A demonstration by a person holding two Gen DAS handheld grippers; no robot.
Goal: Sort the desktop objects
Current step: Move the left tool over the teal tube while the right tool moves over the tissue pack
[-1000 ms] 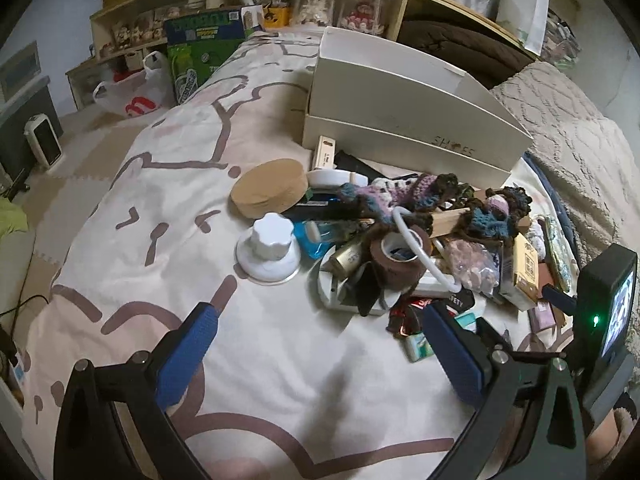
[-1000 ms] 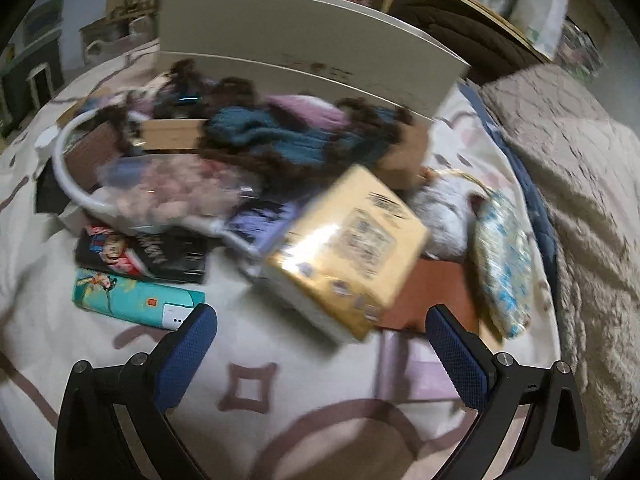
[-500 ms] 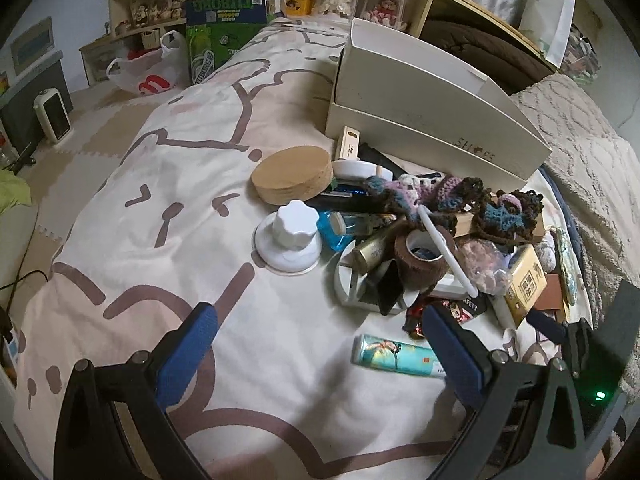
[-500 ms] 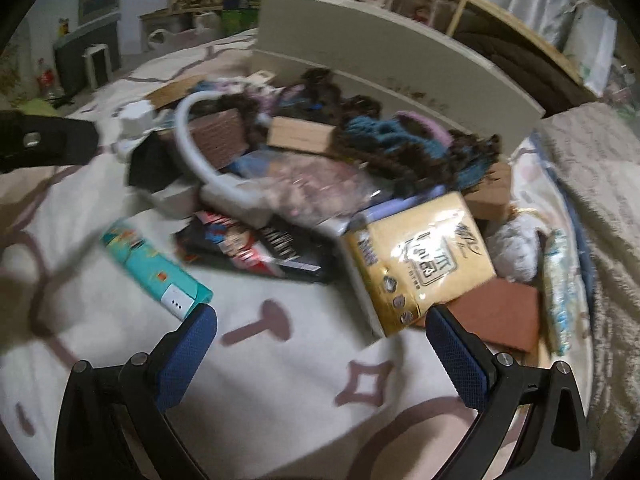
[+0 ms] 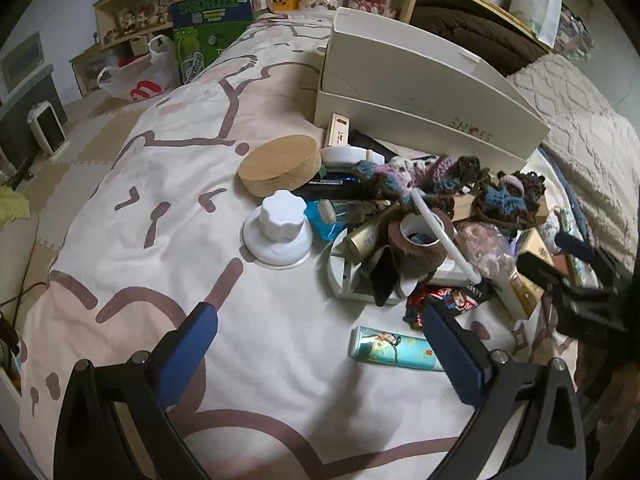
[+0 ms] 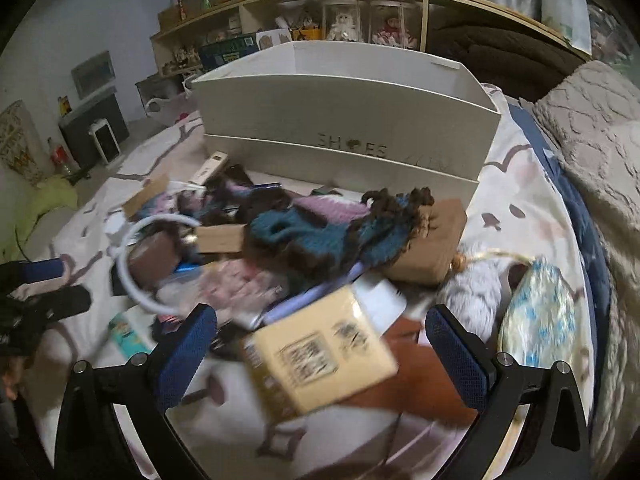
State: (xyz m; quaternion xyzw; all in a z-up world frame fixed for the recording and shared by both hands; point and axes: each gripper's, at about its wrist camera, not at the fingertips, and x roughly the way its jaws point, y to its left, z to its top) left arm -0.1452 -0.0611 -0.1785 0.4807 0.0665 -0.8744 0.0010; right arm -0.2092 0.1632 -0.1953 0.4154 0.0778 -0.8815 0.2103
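A heap of small objects lies on the patterned bedspread in front of a white shoe box (image 5: 420,92). In it are a cork disc (image 5: 280,164), a white knobbed lid (image 5: 280,232), a brown tape roll (image 5: 418,248), a teal tube (image 5: 394,350) and crocheted pieces (image 6: 320,236). My left gripper (image 5: 320,356) is open above bare bedspread, just short of the teal tube. My right gripper (image 6: 320,360) is also open. A blurred yellow tissue pack (image 6: 320,352) shows between its fingers, touching neither.
The shoe box (image 6: 344,120) stands open-topped behind the heap. A shell-patterned pouch (image 6: 540,320) and a grey fluffy thing (image 6: 476,292) lie at the right, by a textured blanket (image 6: 592,152). Shelves line the back wall. The bed's left edge drops to a floor mat (image 5: 52,168).
The left gripper has drawn back from the heap, so the teal tube has come into its view. The right gripper swung over the heap and now faces the shoe box. Both stayed open.
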